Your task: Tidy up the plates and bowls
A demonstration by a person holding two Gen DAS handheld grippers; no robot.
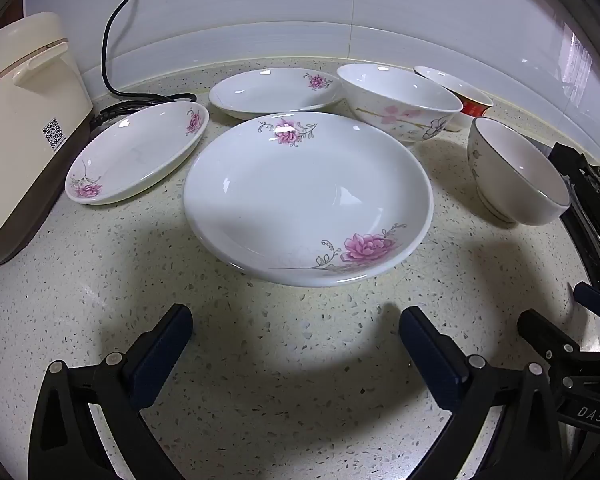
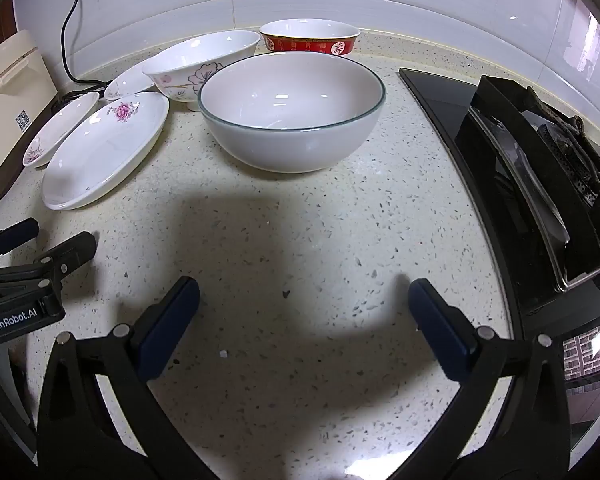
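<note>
Three floral plates and three bowls sit on a speckled worktop [image 1: 100, 280] against a white tiled wall. The left tool [image 1: 296, 332] hovers spread and empty just short of the big plate [image 1: 308, 200], tilted down at it. A second plate [image 1: 136, 152] lies to that plate's left beside a cream cooker [image 1: 24, 120]; a third plate [image 1: 276, 92] lies behind. The right tool [image 2: 304, 300], likewise spread and empty, hangs over bare worktop facing the white bowl [image 2: 292, 120] with a dark rim. Behind it stand a flowered bowl [image 2: 200, 64] and a red bowl [image 2: 310, 38] near the wall. A black stove [image 2: 540, 168] borders the worktop on the right.
</note>
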